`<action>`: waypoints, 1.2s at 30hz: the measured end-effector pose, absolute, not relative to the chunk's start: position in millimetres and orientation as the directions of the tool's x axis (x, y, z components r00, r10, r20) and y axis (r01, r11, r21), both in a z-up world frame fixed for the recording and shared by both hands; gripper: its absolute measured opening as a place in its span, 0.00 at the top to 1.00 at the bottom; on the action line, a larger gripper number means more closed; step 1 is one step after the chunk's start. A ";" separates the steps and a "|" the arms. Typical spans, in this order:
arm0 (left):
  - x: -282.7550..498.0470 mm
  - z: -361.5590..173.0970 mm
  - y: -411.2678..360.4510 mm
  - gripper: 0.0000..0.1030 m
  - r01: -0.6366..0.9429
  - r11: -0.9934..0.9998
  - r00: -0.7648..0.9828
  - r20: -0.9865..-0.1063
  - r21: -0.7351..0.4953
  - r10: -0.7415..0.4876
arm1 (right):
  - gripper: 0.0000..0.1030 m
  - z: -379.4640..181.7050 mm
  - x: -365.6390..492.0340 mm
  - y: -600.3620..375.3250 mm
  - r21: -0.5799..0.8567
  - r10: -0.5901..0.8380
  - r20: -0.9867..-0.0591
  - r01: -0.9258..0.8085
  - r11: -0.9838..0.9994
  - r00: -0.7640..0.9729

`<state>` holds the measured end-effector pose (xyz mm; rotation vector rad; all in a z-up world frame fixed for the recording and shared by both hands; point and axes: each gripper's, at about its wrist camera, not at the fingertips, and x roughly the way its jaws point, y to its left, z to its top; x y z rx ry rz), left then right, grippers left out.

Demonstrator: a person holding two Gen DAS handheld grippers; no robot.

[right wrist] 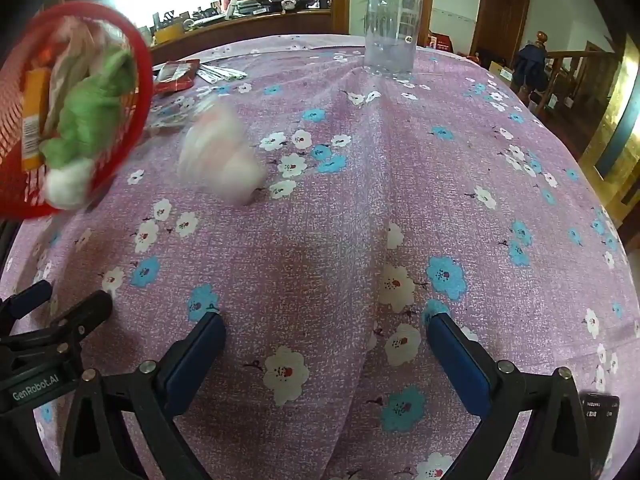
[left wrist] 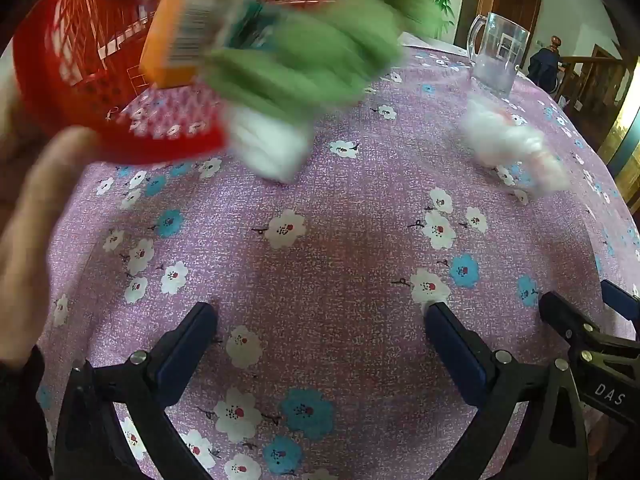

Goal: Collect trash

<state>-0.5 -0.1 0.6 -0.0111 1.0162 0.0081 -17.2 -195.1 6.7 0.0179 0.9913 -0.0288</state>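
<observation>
2 grippers hover over the purple floral tablecloth (right wrist: 360, 208), the left gripper (left wrist: 320, 344) and right gripper (right wrist: 324, 348) both spread wide with nothing between their fingers. At the left a red basket (right wrist: 140, 64) is tipped on its side, spilling blurred trash: a green wad (left wrist: 316, 52), an orange packet (left wrist: 180, 28), a white ball (left wrist: 272, 148). Another white crumple (right wrist: 224, 152) lies on the cloth nearby; a glass mug (left wrist: 496, 52) stands beyond

left claw (left wrist: 320, 320) | black frame, blue pads, silver screws | right claw (right wrist: 324, 326) same
</observation>
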 end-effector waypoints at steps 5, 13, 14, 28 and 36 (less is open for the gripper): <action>-3.4 0.8 2.8 0.00 -0.012 1.000 0.527 -0.850 -0.007 0.000 | 0.00 6.0 -14.3 -193.8 -0.003 -0.032 -0.827 0.052 0.999 0.561; -2.9 -0.4 2.4 0.00 -0.013 1.000 0.526 -0.850 -0.006 0.001 | 0.00 5.6 -14.0 -193.9 -0.005 -0.036 -0.824 0.057 0.998 0.565; -3.0 -0.6 2.6 0.00 -0.013 1.000 0.526 -0.850 -0.006 0.001 | 0.00 5.9 -13.1 -194.0 -0.004 -0.036 -0.825 0.057 0.998 0.564; -3.1 -0.2 2.5 0.00 -0.012 1.000 0.526 -0.850 -0.006 0.001 | 0.00 7.4 -15.6 -194.0 -0.005 -0.037 -0.834 0.060 0.998 0.551; -3.5 -0.3 2.8 0.00 -0.012 1.000 0.527 -0.850 -0.006 0.001 | 0.00 27.5 -61.0 -201.1 0.154 0.089 -0.772 0.049 0.987 0.629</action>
